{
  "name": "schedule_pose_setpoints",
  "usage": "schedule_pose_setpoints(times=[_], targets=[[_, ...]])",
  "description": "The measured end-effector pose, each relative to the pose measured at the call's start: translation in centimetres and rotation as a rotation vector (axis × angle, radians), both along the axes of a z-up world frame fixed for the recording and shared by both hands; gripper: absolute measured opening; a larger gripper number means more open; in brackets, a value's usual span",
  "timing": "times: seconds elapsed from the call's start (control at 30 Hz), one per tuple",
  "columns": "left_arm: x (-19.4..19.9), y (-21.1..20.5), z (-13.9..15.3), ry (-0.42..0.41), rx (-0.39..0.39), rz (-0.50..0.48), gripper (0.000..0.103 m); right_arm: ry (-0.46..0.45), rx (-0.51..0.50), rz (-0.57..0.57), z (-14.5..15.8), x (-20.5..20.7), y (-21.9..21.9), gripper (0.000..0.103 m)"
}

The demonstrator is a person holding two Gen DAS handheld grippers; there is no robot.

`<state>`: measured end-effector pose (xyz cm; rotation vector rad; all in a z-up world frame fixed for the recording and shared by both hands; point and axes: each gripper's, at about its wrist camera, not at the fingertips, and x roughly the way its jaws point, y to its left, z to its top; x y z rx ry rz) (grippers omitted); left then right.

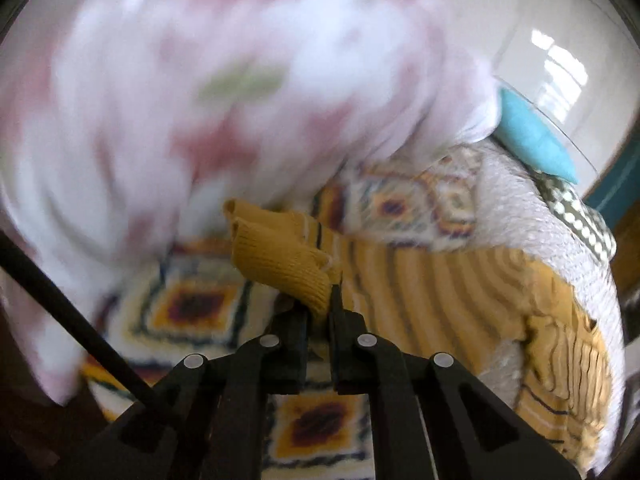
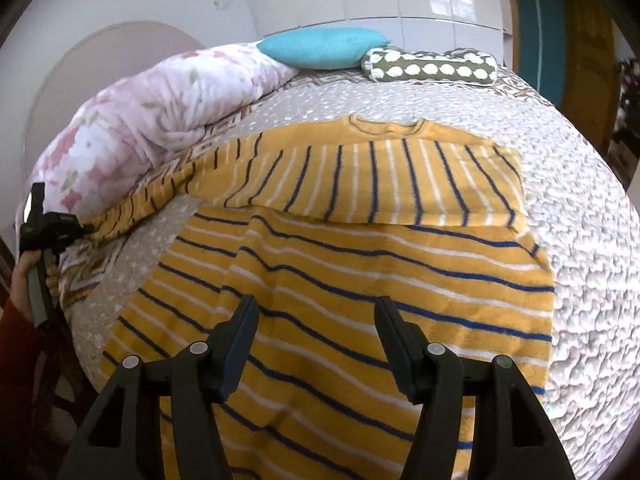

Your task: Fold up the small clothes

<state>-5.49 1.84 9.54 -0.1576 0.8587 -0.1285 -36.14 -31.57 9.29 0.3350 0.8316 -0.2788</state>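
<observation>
A mustard sweater with blue and white stripes [image 2: 360, 280] lies flat on the bed, its right sleeve folded across the chest. My left gripper [image 1: 320, 300] is shut on the ribbed mustard cuff [image 1: 280, 256] of the left sleeve and holds it out to the left; it also shows in the right wrist view [image 2: 52, 228] with the sleeve [image 2: 152, 200] stretched toward it. My right gripper [image 2: 316, 320] is open and empty, hovering over the sweater's lower body.
A pink floral duvet [image 2: 152, 112] is bunched at the bed's left, blurred in the left wrist view [image 1: 200, 100]. A turquoise pillow [image 2: 320, 48] and a green dotted bolster [image 2: 432, 66] lie at the head. The grey-white bedspread [image 2: 592, 280] covers the bed.
</observation>
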Motion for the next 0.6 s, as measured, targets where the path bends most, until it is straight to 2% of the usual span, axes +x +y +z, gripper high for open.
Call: schedule_pose_setpoints(times=[0.13,0.3,0.43,0.53,0.6], targets=[[-1.2,-5.5,6.5,-0.111,-0.015,-0.141,0.008,-0.032,0.018,-0.022,0.1,-1.5,-1.1,0.065],[-4.6,-16.7,12.8,-0.174,-0.09,-0.412,0.008,-0.08,0.054,-0.067,0.2,-4.4,-2.6,0.065],[-8.1,-25.9,14.0,-0.137,-0.148,-0.594,0.008,-0.113,0.044,-0.121,0.5,-7.4,-4.4,0.065],[-10.9,-32.8,12.4,-0.107,-0.146,-0.703,0.008,-0.133,0.065,-0.186,0.3,-10.1,-6.4,0.065],[-12.8,-37.1,10.1,-0.063,-0.124,-0.765,0.008,-0.145,0.092,-0.232,-0.1,-11.8,-7.9,0.065]])
